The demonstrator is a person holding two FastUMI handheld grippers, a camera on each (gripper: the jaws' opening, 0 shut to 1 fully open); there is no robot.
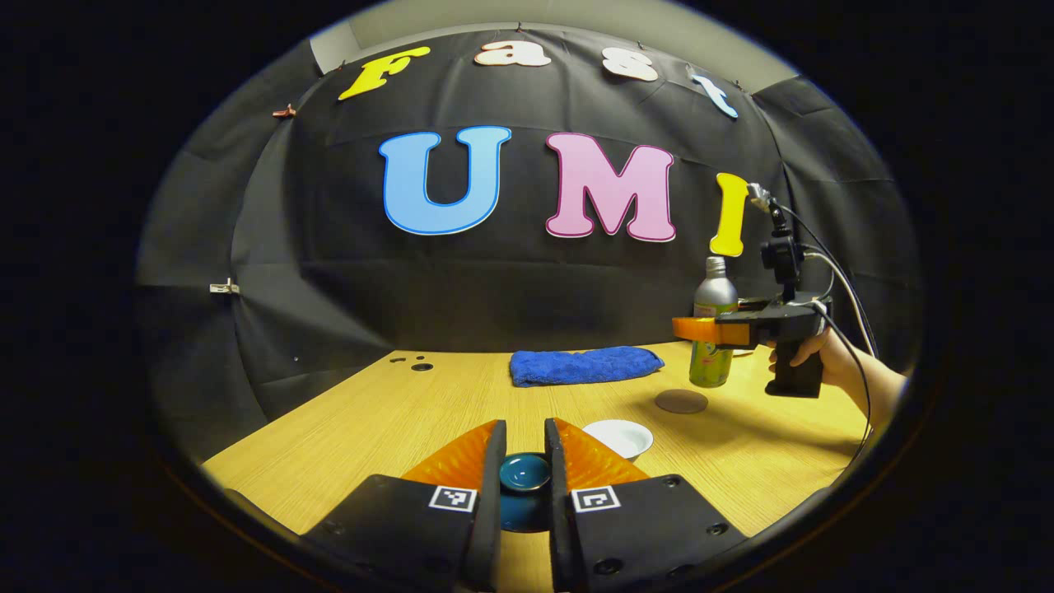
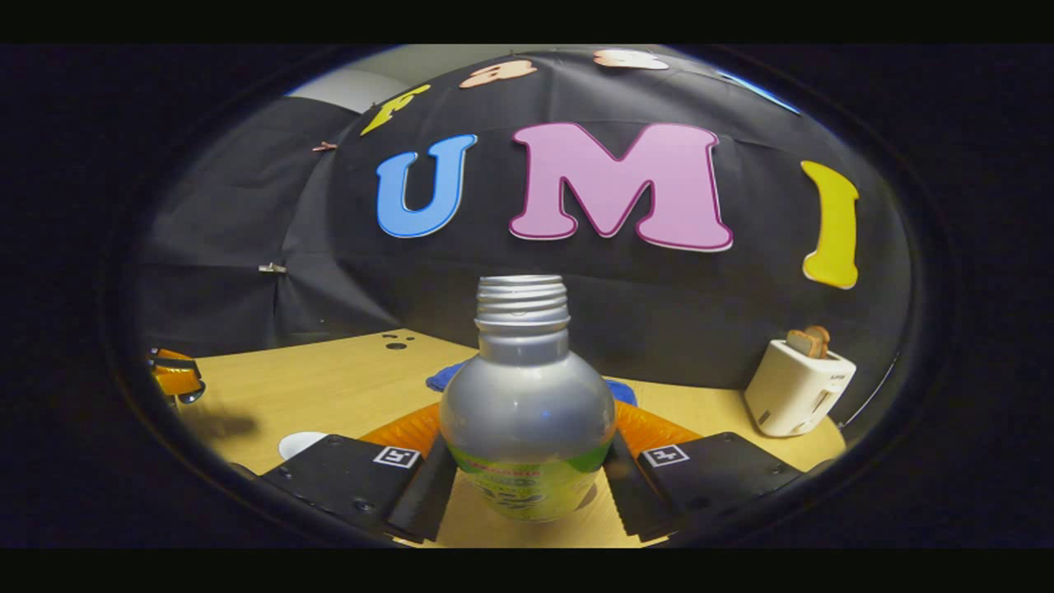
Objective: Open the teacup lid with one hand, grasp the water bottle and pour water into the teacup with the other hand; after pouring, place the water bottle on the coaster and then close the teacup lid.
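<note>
**Lid pinched on left, bottle clamped on right**

Left gripper view, near to far: left gripper (image 1: 524,461) sits at the near edge of the table (image 1: 395,412), fingers drawn in to a narrow gap with the blue teacup lid (image 1: 524,473) pinched between them, dished side up. Both fingers look in contact with the lid. More blue shows below the lid in the gap; can't tell if that's the teacup body or more lid.

Just past the right finger: small white dish (image 1: 618,436) on the tabletop. Beyond it, toward the right edge, dark round coaster (image 1: 681,401), bare, flat on the wood. Water bottle (image 1: 713,329) is just behind the coaster, upright, not on it. Right gripper (image 1: 700,330) is on the bottle at mid-height; a hand (image 1: 815,350) holds its handle near the right edge. Blue towel (image 1: 585,365) lies along the far edge, centre.

Right gripper view: right gripper (image 2: 527,461) closed partway around the bottle (image 2: 527,412), a finger pressed against each side of the labelled lower body. Silver shoulder and threaded neck stand above the fingers, cap off, bottle vertical. Whether its base touches the table: can't tell. White dish (image 2: 298,443) at near left, left gripper's fingers (image 2: 174,375) at the far left. White toaster (image 2: 797,387) with bread in it sits at the far right corner.
</note>
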